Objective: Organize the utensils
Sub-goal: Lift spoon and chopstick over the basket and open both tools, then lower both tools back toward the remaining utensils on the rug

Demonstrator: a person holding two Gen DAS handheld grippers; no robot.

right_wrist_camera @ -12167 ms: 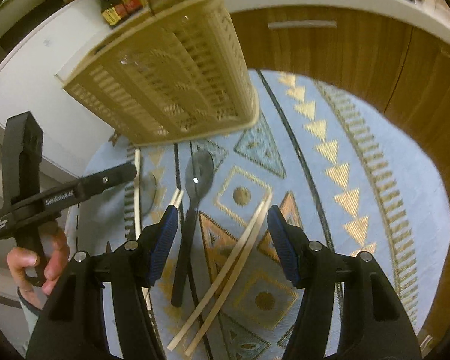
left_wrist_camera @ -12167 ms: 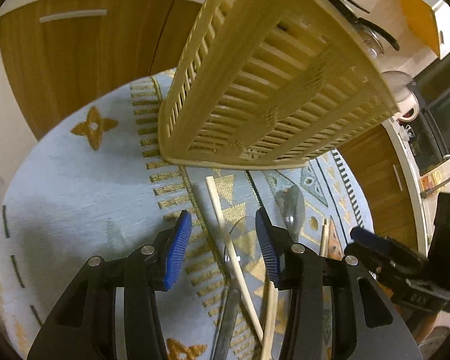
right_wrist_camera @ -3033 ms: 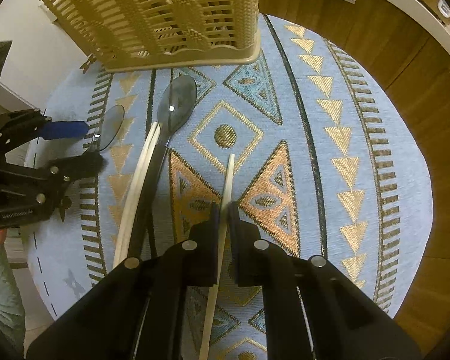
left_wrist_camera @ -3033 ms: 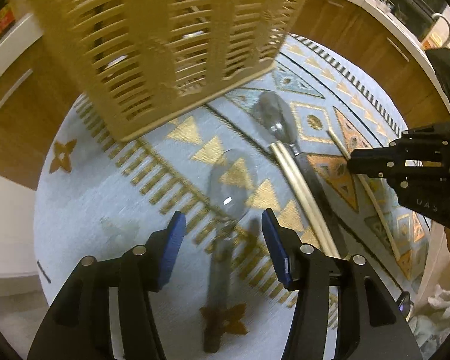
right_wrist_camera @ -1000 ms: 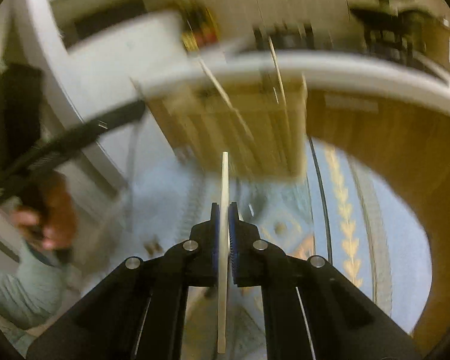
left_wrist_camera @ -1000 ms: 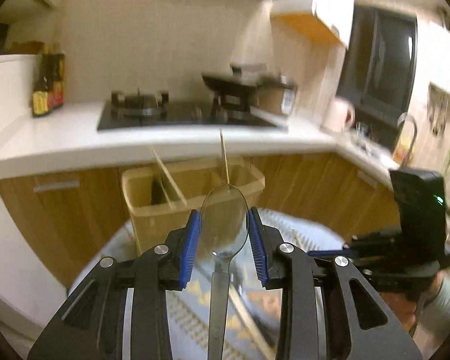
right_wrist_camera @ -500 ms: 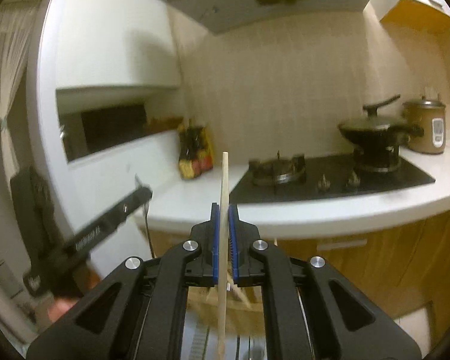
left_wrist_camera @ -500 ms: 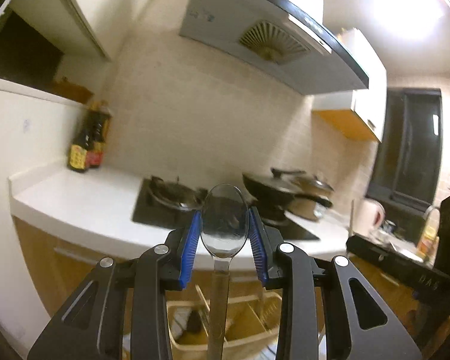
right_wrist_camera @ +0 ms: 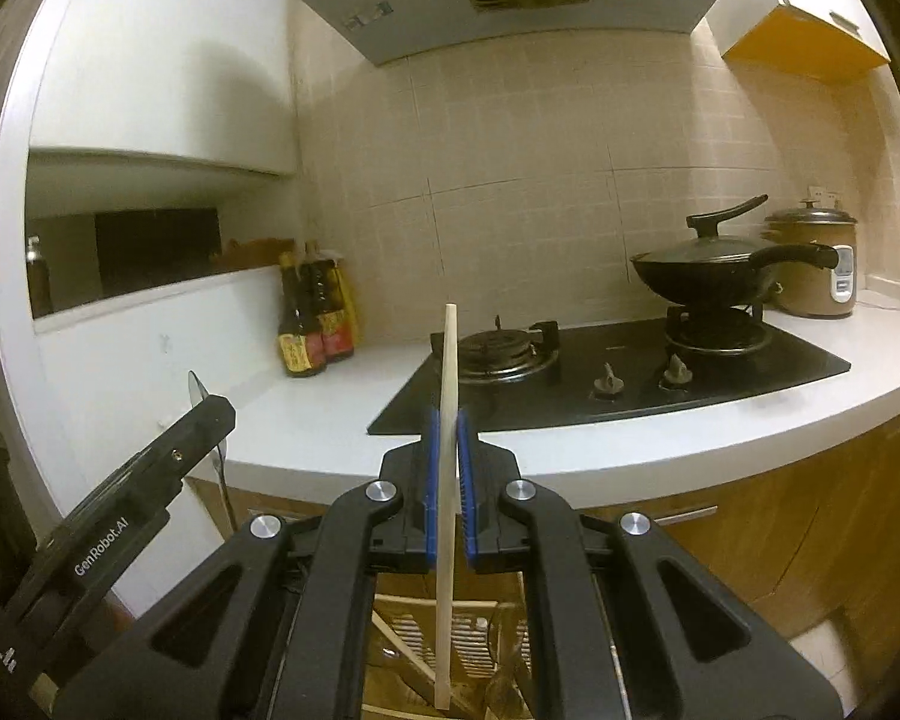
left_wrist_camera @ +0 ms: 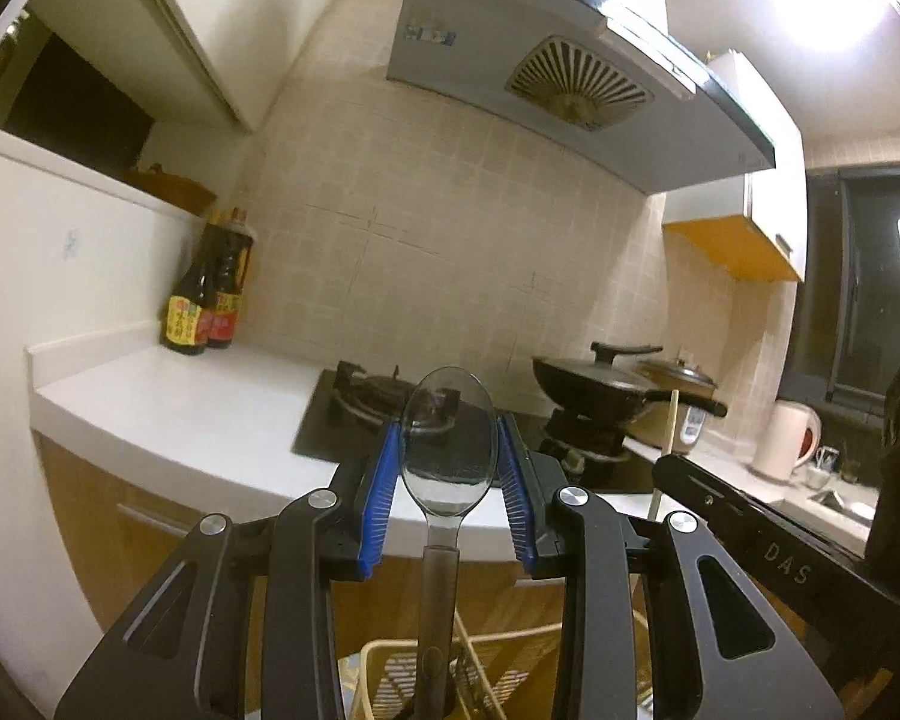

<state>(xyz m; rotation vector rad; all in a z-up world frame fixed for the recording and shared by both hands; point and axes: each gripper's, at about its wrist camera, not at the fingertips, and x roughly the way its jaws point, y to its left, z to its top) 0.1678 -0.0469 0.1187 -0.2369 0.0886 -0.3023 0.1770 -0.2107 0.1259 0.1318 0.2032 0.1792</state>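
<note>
Black left gripper (left_wrist_camera: 448,489), blue ribbed jaws, silver screws (lettering perhaps "DAS").

The white countertop (right_wrist_camera: 342,420) carries two sauce bottles (right_wrist_camera: 315,324), a black hob (right_wrist_camera: 618,384) and a rice cooker (right_wrist_camera: 813,267).

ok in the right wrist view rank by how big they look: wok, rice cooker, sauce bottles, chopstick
1. chopstick, longest, but nearest the camera, so unsure
2. wok
3. rice cooker and sauce bottles look alike
</note>
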